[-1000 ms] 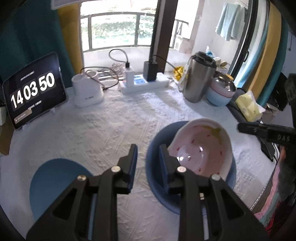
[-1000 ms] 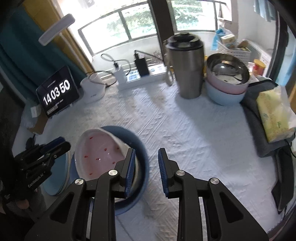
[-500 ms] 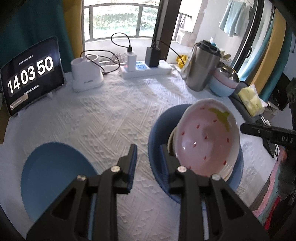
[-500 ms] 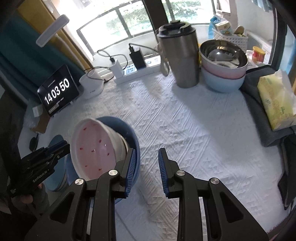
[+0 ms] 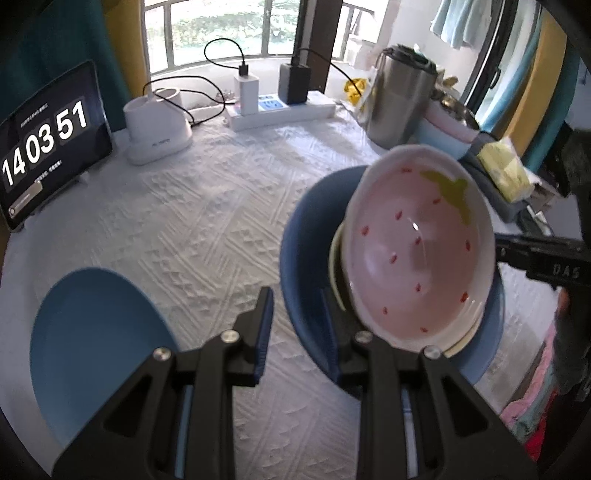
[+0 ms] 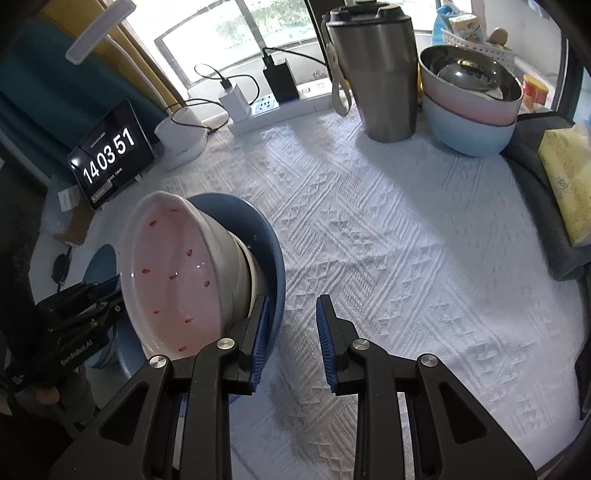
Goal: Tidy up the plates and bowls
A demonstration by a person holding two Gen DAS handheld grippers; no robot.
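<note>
Bright daylight floods in from the far windows (image 5: 229, 33), washing them out. The white cloth (image 6: 406, 240) carries soft shadows. Both fisheye views bend strongly, with dark vignetted corners and slight motion blur.

A white woven cloth (image 6: 388, 236) with a raised geometric pattern covers the bench. The strawberry-print bowl (image 5: 417, 251) looks like glossy glazed ceramic, the dark blue plate (image 5: 303, 236) under it smooth and duller. The tumbler (image 6: 376, 74) at the far edge is brushed metal; the top stacked bowl (image 6: 469, 74) has a shiny steel lining.
</note>
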